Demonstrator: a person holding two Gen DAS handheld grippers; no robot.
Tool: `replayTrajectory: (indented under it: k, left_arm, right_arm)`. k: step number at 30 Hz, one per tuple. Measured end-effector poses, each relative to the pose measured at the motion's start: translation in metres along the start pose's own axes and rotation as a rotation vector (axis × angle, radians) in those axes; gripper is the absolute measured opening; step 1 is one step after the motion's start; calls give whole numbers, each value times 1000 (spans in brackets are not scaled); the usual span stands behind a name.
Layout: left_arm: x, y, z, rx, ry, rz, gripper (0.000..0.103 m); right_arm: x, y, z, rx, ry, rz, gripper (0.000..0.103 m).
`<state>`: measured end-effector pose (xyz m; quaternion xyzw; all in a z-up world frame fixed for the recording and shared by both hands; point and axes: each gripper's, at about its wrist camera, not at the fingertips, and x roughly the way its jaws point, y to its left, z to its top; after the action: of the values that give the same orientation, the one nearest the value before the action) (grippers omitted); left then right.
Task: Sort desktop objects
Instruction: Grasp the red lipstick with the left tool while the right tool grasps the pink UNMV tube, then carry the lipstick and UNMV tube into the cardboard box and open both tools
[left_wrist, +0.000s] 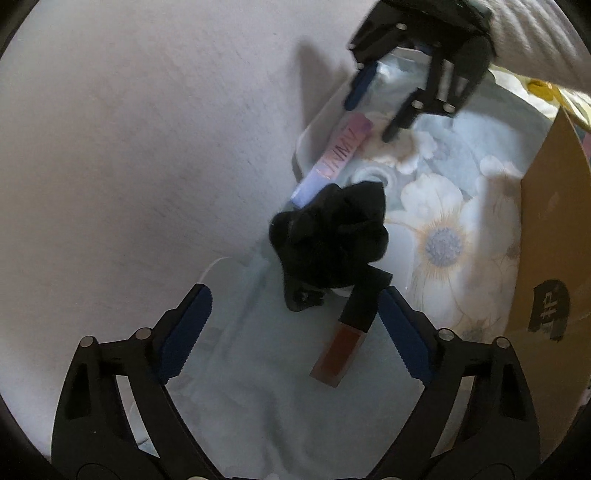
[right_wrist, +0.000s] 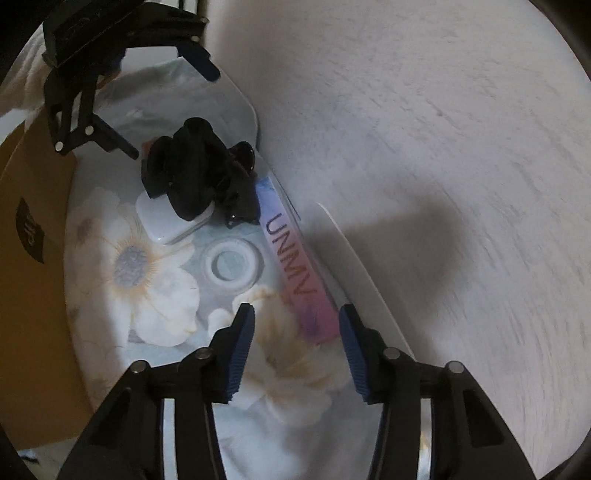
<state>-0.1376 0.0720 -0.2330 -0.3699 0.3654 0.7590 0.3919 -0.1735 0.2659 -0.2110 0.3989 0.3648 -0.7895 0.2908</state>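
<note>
Your left gripper (left_wrist: 295, 332) points steeply down at the flowered tray (left_wrist: 491, 206), fingers spread and grasping nothing. The brown lip-gloss tube (left_wrist: 338, 356) lies between them, nearer the right finger, with the black scrunchie (left_wrist: 328, 240) just beyond the tips. Your right gripper (right_wrist: 297, 354) also tilts down, fingers released; the UNMV box (right_wrist: 295, 266) has its pink end between the tips, untouched.

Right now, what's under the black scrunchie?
The black scrunchie lies partly on a white square case and a dark-capped lip gloss tube. Anything else beneath is covered.
</note>
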Motion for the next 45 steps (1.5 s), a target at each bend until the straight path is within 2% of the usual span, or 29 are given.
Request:
replayTrajectory:
  k: [4, 8, 10, 13, 17, 21, 22, 23, 24, 26, 31, 37, 45]
  left_arm:
    - [8, -6, -4, 25, 2, -28, 86]
    - [18, -10, -7, 53, 21, -62, 73]
    - [18, -7, -9, 34, 13, -96, 69]
    - [17, -2, -12, 14, 23, -134, 57]
    - [19, -4, -22, 22, 55, -166, 57]
    - [29, -1, -29, -2, 49, -195, 55]
    - [29, 0, -30, -8, 46, -205, 51]
    - [29, 2, -31, -16, 46, -225, 40]
    - [29, 3, -31, -28, 48, -259, 32]
    - [27, 4, -32, -35, 50, -292, 24]
    - [21, 4, -35, -40, 53, -338, 18]
    - [9, 14, -35, -73, 59, -348, 18]
    - [-30, 18, -21, -34, 69, -341, 18]
  right_arm:
    - [7, -1, 3, -27, -14, 45, 42]
    - [12, 3, 4, -70, -10, 58, 41]
    - [13, -1, 6, -61, -15, 80, 35]
    - [14, -5, 8, -56, -22, 106, 30]
    - [18, -2, 11, -94, -12, 115, 27]
    - [26, 5, 18, -112, -2, 122, 26]
    - [27, 4, 20, -103, -1, 128, 26]
    - [28, 4, 21, -98, -5, 129, 23]
    - [28, 4, 22, -92, -4, 141, 21]
    - [28, 5, 23, -83, -2, 149, 21]
    - [26, 5, 20, -42, -7, 159, 21]
    - [16, 2, 12, 30, -21, 168, 21]
    - [-29, 11, 10, 65, -21, 159, 21]
